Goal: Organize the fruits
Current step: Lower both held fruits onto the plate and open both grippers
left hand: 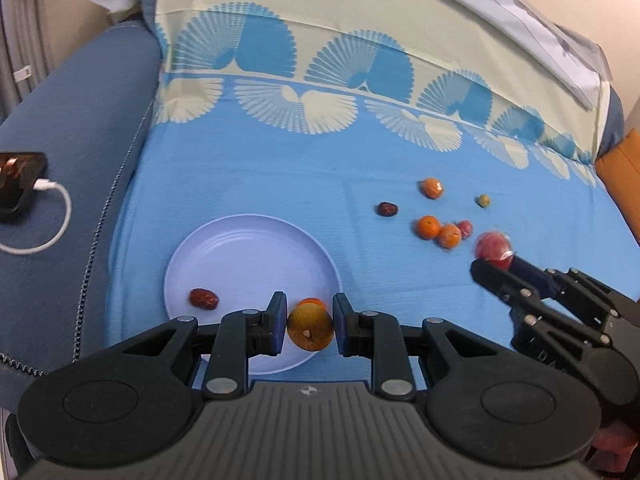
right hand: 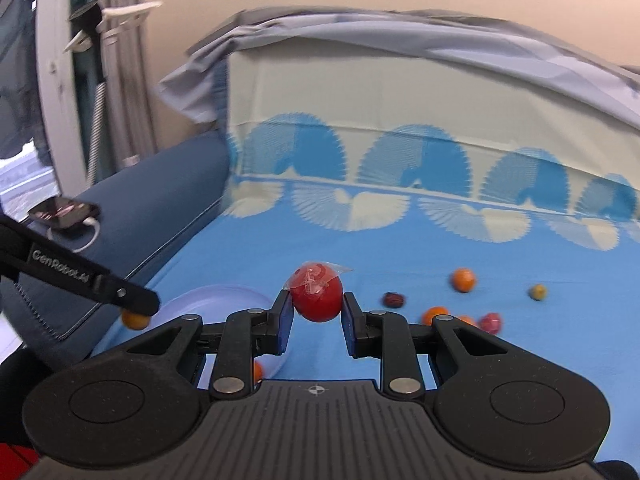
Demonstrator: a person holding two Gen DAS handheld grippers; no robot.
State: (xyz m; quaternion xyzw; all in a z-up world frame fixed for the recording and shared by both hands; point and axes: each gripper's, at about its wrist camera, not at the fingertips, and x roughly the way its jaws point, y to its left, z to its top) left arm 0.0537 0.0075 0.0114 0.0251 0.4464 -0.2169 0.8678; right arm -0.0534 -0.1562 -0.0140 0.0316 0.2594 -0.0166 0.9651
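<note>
Left hand-held gripper (left hand: 310, 330): matt black plastic links, bright metal pivot pins, ribbed grey base. Plate (left hand: 248, 256): smooth, pale lilac plastic with a slight sheen. Sheet (left hand: 260, 184): finely woven blue cloth, matt. Red fruit (right hand: 317, 297): glossy skin under crinkled clear film. Sofa arm (left hand: 72, 128): coarse blue fabric.

The left gripper (left hand: 310, 322) gripped a yellow-brown fruit (left hand: 310, 328) between its blue pads, above the near rim of a pale plate (left hand: 252, 256). A dark red date (left hand: 204, 298) lay on the plate's near left part, and an orange fruit (left hand: 311, 302) showed just behind the held one. To the right, the right gripper (left hand: 494, 266) held a red fruit (left hand: 493, 246). Beyond it, on the blue cloth (left hand: 280, 176), lay three oranges (left hand: 428, 227), another date (left hand: 387, 209), a small green fruit (left hand: 483, 200) and a small red one (left hand: 465, 228). A phone (left hand: 18, 184) with a white cable (left hand: 52, 216) rested on the left armrest (left hand: 72, 128).
</note>
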